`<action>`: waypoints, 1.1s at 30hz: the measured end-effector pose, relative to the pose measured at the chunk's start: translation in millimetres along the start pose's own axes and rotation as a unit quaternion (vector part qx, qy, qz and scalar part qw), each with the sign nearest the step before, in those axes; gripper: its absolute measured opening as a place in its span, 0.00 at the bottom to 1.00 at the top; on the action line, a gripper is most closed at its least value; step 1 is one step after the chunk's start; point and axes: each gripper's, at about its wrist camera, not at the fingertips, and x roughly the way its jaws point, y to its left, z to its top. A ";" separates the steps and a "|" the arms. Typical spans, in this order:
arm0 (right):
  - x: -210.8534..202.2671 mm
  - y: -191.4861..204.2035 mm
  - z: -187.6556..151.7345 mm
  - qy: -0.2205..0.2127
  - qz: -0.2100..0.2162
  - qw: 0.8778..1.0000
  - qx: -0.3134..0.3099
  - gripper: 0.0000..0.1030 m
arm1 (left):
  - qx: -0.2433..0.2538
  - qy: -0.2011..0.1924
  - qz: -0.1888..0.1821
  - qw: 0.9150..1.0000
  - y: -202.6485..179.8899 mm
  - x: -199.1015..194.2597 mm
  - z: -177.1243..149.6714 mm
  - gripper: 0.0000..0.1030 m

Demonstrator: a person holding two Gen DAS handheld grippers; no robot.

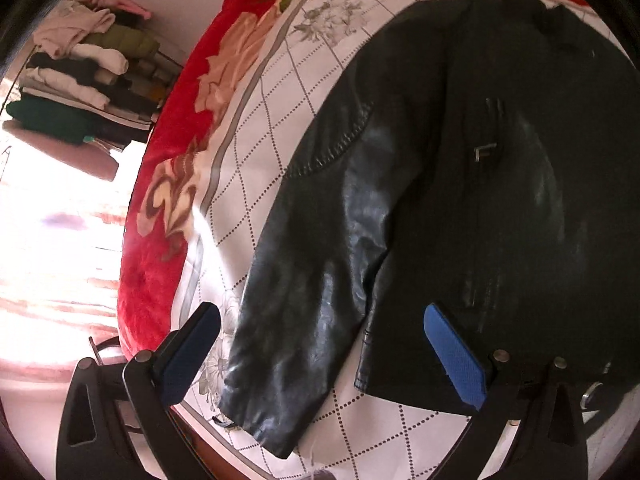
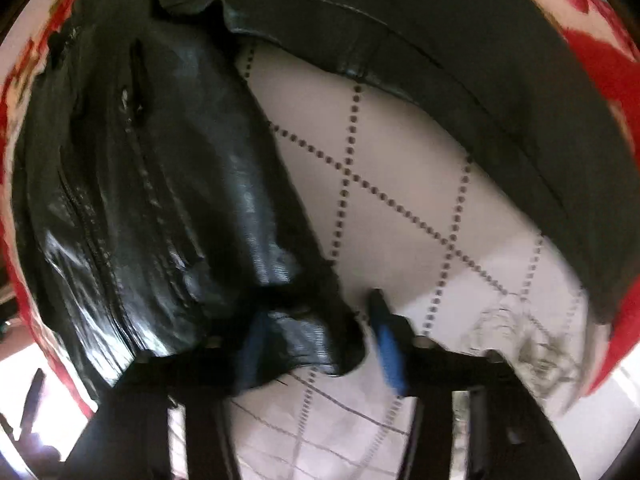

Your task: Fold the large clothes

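A black leather jacket (image 1: 460, 184) lies spread on a white quilted cloth with a dotted diamond pattern (image 1: 272, 128). Its left sleeve (image 1: 296, 308) runs down toward the cloth's near edge. My left gripper (image 1: 320, 344) is open, its blue pads on either side of the sleeve's lower part, above it. In the right wrist view the jacket body (image 2: 160, 200) fills the left and its other sleeve (image 2: 500, 92) arcs across the top right. My right gripper (image 2: 316, 336) is open, with the jacket's lower hem corner (image 2: 308, 340) lying between the fingers.
A red floral blanket (image 1: 160, 264) lies under the white cloth (image 2: 400, 208) and shows round its edges. A stack of folded clothes (image 1: 80, 80) sits at the far left by a bright window. A dark chair part (image 1: 104, 344) stands below the bed edge.
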 end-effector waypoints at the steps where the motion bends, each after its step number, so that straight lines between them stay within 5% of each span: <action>1: -0.7 1.3 -6.6 -0.011 -0.003 1.000 -0.004 0.29 | 0.004 0.001 -0.001 1.000 -3.6 1.6 0.0 1.00; 2: -1.2 0.5 -12.7 -0.015 -0.003 1.000 -0.003 0.12 | 0.011 0.003 -0.002 1.000 -7.3 1.6 -1.1 1.00; 6: 11.0 -13.2 -32.3 0.009 0.006 1.000 0.004 0.11 | 0.039 0.004 -0.012 0.999 -25.4 -5.0 -1.9 1.00; 11: 11.0 -76.6 -34.6 0.024 0.109 0.985 0.132 0.38 | 0.083 -0.019 -0.032 0.996 -66.4 -27.7 3.7 1.00; 13: 4.6 -125.0 -40.9 -0.018 0.159 0.959 0.235 0.47 | 0.099 -0.030 -0.043 0.994 -90.7 -37.0 11.9 1.00; 17: 17.1 -218.1 -54.8 -0.070 0.192 0.895 0.396 0.59 | 0.115 -0.042 -0.067 0.990 -133.0 -48.1 25.7 1.00; 22: 30.8 -282.2 -41.1 -0.110 0.257 0.845 0.457 0.59 | 0.144 -0.059 -0.098 0.983 -193.6 -67.7 42.0 1.00; 23: 25.5 -286.9 -40.6 -0.137 0.257 0.839 0.460 0.47 | 0.148 -0.063 -0.101 0.982 -201.7 -72.5 42.3 1.00; 24: 25.4 -288.9 -37.5 -0.159 0.243 0.840 0.458 0.31 | 0.154 -0.069 -0.104 0.980 -212.4 -77.4 44.6 1.00; 25: 20.1 -293.0 -30.6 -0.180 0.210 0.849 0.449 0.04 | 0.159 -0.072 -0.107 0.979 -221.8 -81.8 46.6 1.00; 30: -48.5 -288.3 -16.3 -0.264 0.148 0.862 0.406 0.03 | 0.163 -0.076 -0.117 0.977 -246.0 -91.6 49.6 1.00; 33: -36.6 -297.0 -14.7 -0.193 0.187 0.871 0.411 0.06 | 0.161 -0.063 -0.118 0.978 -257.8 -82.2 48.4 1.00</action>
